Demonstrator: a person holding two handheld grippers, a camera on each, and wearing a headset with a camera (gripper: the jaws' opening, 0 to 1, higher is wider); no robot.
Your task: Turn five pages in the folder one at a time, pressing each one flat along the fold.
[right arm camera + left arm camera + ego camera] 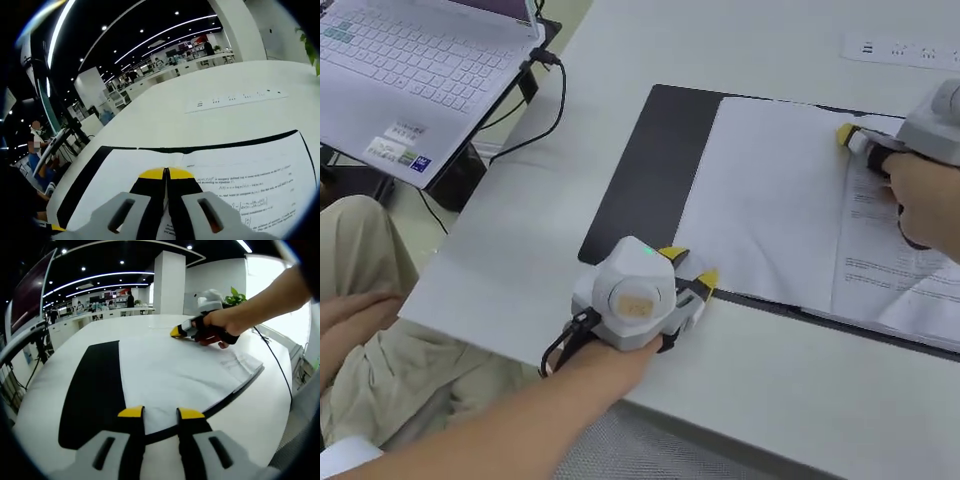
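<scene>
Folder [650, 170]: lies open on white table [520, 260], black cover showing, blank page [770, 200] beside printed page [880, 250]. Left gripper [690, 267]: jaws spread, tips at the folder's near edge. Right gripper [850, 137]: jaws pressed together, tips on the fold's far end.

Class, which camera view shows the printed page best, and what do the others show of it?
The right gripper view: the printed page lies close, its text lines plain. In the head view a hand covers part of it; in the left gripper view it is far and foreshortened.
</scene>
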